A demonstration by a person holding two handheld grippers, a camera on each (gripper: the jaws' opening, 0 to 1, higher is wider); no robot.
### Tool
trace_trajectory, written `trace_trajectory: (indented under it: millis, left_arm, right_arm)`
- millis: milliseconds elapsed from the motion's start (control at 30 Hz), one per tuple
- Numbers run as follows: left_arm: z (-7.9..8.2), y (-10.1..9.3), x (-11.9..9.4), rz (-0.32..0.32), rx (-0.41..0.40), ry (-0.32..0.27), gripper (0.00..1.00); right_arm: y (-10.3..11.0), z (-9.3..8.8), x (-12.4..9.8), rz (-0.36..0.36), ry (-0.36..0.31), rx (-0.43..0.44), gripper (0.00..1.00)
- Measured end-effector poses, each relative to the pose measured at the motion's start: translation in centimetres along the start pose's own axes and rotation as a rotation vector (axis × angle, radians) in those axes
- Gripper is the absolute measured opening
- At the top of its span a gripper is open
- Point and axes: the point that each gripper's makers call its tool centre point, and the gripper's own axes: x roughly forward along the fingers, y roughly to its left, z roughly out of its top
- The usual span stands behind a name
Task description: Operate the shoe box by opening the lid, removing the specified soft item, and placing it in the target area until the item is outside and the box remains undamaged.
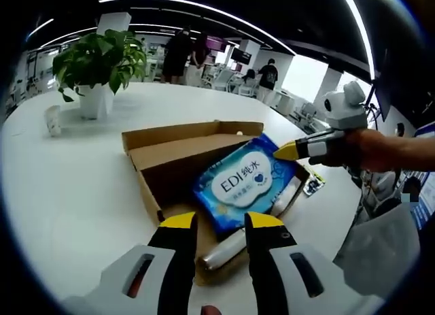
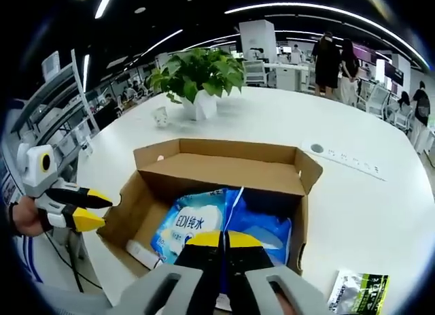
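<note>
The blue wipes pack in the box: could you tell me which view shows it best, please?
The left gripper view: the blue wipes pack faces the camera, label unobstructed. In the right gripper view, the right gripper covers its lower edge.

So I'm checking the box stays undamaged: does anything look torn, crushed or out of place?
No damage stands out. The cardboard box sits open, flaps unfolded and untorn. The blue wipes pack is tilted, one corner raised over the rim where the right gripper pinches it. A small green packet lies loose on the table.
</note>
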Motion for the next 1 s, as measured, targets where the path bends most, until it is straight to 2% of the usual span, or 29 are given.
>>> trace_trajectory:
  millis: [233,367,667,900,1000]
  left_arm:
    - [-0.1,-0.1,2.4,-0.021,-0.025,0.044,0.28]
    - [0.4,-0.5,3.3,-0.029,-0.058,0.05,0.27]
    - [0.3,-1.0,6.4,-0.048,-0.055,0.136,0.29]
    - [-1.0,-1.3,8.1,-0.058,-0.06,0.212,0.29]
    - [-1.6,-1.6,8.7,-0.07,-0.106,0.238,0.27]
  right_arm:
    - [-1.3,-0.2,-1.0,-0.017,-0.013,0.019,0.0]
    - [-2.2,-0.4,-1.3,-0.024,-0.02,0.04,0.0]
    - [-3.7,-1.7,-1.3,-0.033,-0.011,0.075,0.0]
    - [-3.9,-2.0,-1.2,-0.031,-0.007,0.093,0.0]
    - [-4.1,-2.2,-1.1,-0.026,-0.008,0.098,0.0]
